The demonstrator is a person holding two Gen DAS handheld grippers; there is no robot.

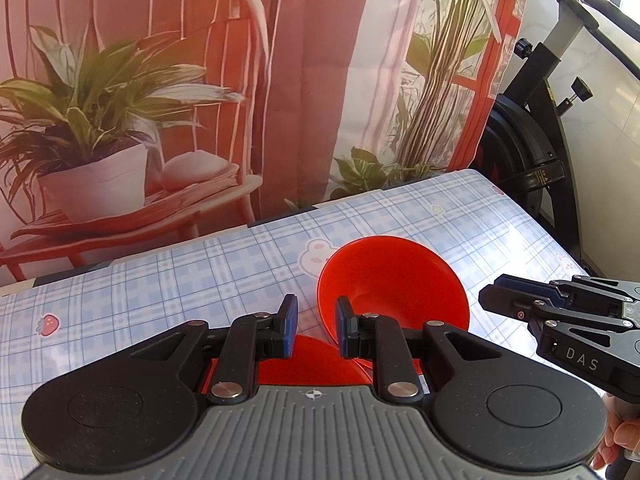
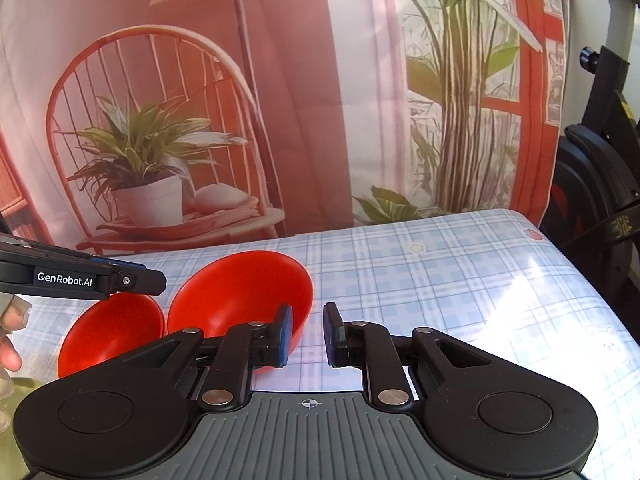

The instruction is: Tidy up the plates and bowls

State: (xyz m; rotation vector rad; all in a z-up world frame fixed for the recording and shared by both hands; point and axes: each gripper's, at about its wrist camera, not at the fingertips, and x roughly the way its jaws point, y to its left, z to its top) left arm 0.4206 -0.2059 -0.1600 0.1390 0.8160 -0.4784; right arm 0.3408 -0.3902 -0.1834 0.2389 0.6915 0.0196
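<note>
Now | left gripper [image 1: 316, 326], right gripper [image 2: 306, 336]: slightly parted, empty | bowls [image 2: 244, 292]: likely light, stiff, slick plastic | grip: rim

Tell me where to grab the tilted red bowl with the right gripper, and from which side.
Take the tilted red bowl by its thin rim at the near right edge, coming from the right gripper's own side. The bowl leans with its mouth partly toward that camera, so one finger can probably slip inside and one outside. The smaller red bowl sits close on its left, crowding that side.
</note>
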